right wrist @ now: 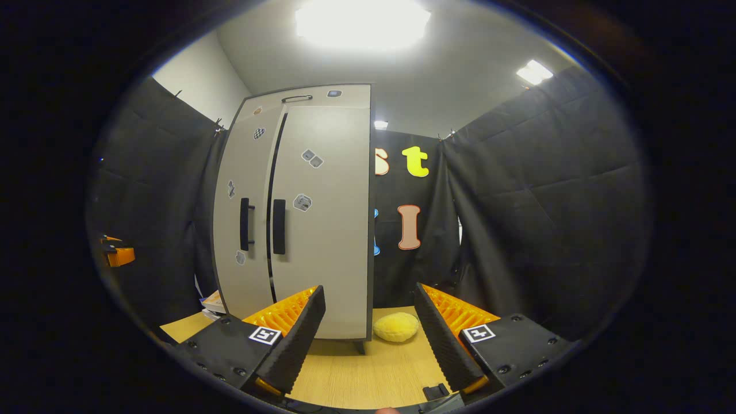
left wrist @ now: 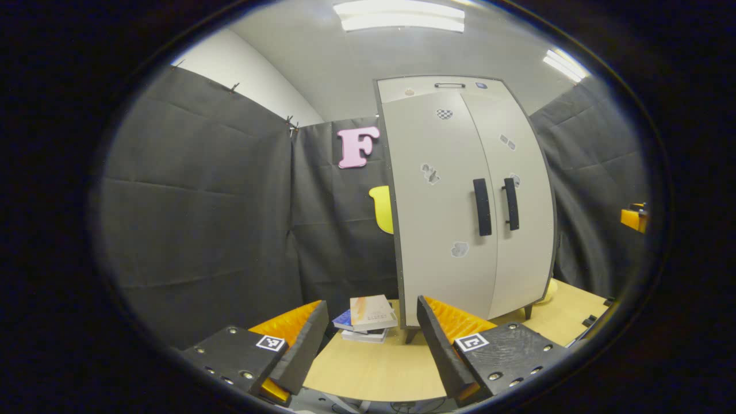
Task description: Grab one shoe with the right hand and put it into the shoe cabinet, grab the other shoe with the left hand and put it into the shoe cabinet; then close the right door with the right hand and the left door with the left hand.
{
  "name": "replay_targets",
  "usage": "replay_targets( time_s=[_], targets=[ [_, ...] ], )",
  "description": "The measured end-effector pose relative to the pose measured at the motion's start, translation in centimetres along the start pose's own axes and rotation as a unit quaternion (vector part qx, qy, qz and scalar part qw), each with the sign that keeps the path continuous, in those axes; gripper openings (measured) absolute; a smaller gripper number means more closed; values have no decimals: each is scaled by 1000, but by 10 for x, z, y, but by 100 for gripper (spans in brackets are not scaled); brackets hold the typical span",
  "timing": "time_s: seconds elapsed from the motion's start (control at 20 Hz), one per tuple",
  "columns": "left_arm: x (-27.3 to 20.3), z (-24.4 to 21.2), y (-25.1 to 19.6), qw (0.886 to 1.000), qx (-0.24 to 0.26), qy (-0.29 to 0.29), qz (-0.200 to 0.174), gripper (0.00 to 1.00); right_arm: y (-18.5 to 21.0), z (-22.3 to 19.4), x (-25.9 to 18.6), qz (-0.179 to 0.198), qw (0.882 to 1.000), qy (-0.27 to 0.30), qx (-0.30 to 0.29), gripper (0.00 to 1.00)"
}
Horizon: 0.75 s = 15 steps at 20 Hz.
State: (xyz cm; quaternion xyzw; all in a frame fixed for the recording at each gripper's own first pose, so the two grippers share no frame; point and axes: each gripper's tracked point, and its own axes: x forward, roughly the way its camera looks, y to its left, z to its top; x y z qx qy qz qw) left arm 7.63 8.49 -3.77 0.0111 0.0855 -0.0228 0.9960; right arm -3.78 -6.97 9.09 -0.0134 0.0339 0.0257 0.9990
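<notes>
The shoe cabinet (left wrist: 466, 201) stands tall at the far side of the table (left wrist: 368, 368), and both its doors look shut, or nearly so; in the right gripper view a dark seam runs between them, so I cannot tell whether the left door (right wrist: 244, 218) sits quite flush with the right door (right wrist: 322, 218). No shoes lie on the table that I can see, so I judge they are already inside and the task is at its last step or done (the doors being the only work left).

Each door carries a dark handle (left wrist: 482, 207) near the seam. Left of the cabinet a small stack of books (left wrist: 368, 319) rests on the table; to its right, near the foot, lies a yellow soft thing (right wrist: 397, 326).

My left gripper (left wrist: 372, 336) hangs well back from the cabinet, fingers spread wide and holding nothing. My right gripper (right wrist: 369, 330) is the same, wide and empty, aimed past the cabinet's right edge.

If the left door wants a last push, I would bring my left gripper forward against its face near the handle.
</notes>
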Motion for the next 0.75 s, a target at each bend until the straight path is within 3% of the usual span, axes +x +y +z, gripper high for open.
replay_targets(
  time_s=[0.1,0.15,0.2,0.3,0.35,0.4,0.55,0.6,0.65,0.75],
  targets=[
    [1,0,-1,1000,1,1,-2,90,-1,0,0,-1,1000,0,1,99],
    [1,-1,1,1000,1,1,-1,90,-1,-1,0,-1,1000,2,3,94],
    [2,-1,1,1000,1,1,-1,90,0,-2,1,0,1000,3,4,99],
    [0,0,1,1000,2,1,-1,90,-2,-1,1,0,1000,2,4,99],
    [-1,-1,2,1000,3,1,-1,90,-2,-1,1,-1,1000,1,4,94],
    [-1,-2,2,1000,5,1,0,90,-2,0,2,-2,1000,1,4,99],
    [0,-3,3,1000,9,4,0,90,-2,1,3,-4,1000,-3,4,99],
    [2,-3,3,1000,10,5,0,90,-2,2,3,-4,1000,-4,3,94],
    [2,-4,3,1000,10,5,0,90,-2,2,3,-5,1000,-6,3,99],
    [3,-4,4,1000,9,4,1,90,-1,2,4,-6,1000,-6,1,99]
  ],
)
